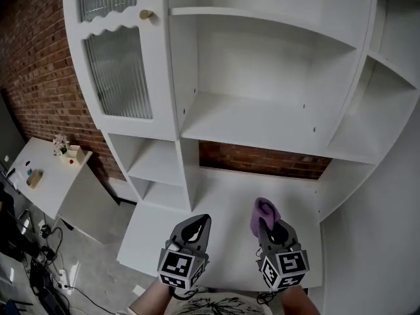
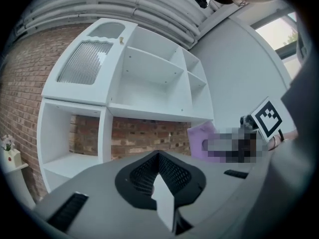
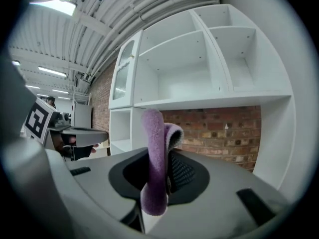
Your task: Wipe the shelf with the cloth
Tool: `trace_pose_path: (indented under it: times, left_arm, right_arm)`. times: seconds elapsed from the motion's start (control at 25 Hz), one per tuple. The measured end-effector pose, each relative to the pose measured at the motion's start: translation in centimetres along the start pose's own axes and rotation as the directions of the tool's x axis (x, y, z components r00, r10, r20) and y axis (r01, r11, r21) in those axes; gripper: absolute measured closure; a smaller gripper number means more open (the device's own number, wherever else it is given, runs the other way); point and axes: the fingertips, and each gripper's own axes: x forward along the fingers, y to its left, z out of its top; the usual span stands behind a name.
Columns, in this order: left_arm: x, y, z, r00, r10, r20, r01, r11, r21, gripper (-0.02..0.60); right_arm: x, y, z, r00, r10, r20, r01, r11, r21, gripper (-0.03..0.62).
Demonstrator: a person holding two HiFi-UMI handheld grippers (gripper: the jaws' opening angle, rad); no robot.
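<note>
A tall white shelf unit [image 1: 262,120] stands against a brick wall, with a broad white lower surface [image 1: 223,228] in front of me. A purple cloth [image 1: 264,212] is folded and pinched in my right gripper [image 1: 268,223], which hovers over that surface. The right gripper view shows the cloth [image 3: 155,158] sticking up between the shut jaws. My left gripper [image 1: 197,227] floats beside it to the left, jaws together, holding nothing. From the left gripper view the cloth [image 2: 200,139] appears at the right, below the wide shelf board [image 2: 159,114].
A ribbed-glass cabinet door [image 1: 119,71] with a brass knob [image 1: 146,14] is at the upper left. Small open cubbies [image 1: 154,163] sit below it. A low white side table [image 1: 46,176] with small items and floor cables [image 1: 39,268] lie at the left.
</note>
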Motion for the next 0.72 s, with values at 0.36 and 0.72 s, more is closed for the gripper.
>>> trace_pose_path:
  times: [0.36, 0.72]
  left_arm:
    - [2.9, 4.9, 6.1, 0.998, -0.049, 0.047, 0.043, 0.992, 0.117, 0.578]
    - [4.2, 8.7, 13.1, 0.993, -0.014, 0.115, -0.005, 0.987, 0.161, 0.578]
  right_arm:
    - [5.0, 1.3, 10.0, 0.990, -0.010, 0.137, 0.024, 0.995, -0.099, 0.517]
    - [8.5, 1.8, 24.1, 0.961, -0.042, 0.273, 0.101, 0.974, -0.204, 0.517]
